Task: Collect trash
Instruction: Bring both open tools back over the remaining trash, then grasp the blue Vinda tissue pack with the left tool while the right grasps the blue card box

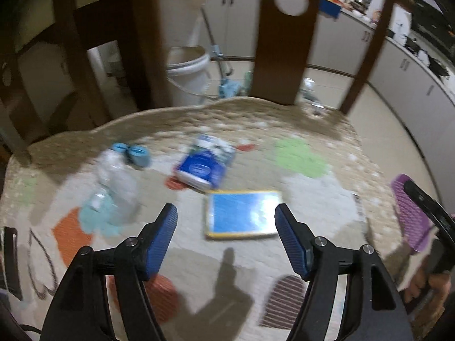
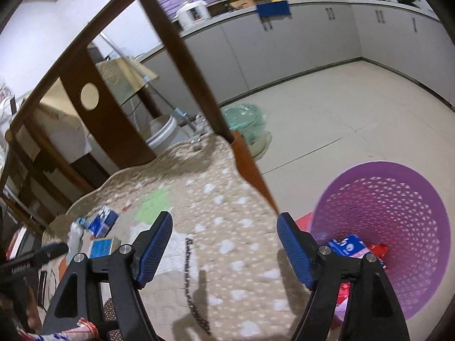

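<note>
On a patterned rug lie a flat blue box with a yellow rim, a blue-and-white carton, a crushed clear plastic bottle and small blue caps. My left gripper hovers open just short of the flat blue box, nothing between its fingers. My right gripper is open and empty over the rug's edge, next to a purple mesh basket. A blue carton and a red wrapper lie in the basket. The same litter shows far left in the right wrist view.
Dark wooden chair legs stand at the rug's far edge. A white bucket and a mop sit behind them. A green bundle rests on the tiled floor. Grey kitchen cabinets line the walls. The other gripper and a hand show at right.
</note>
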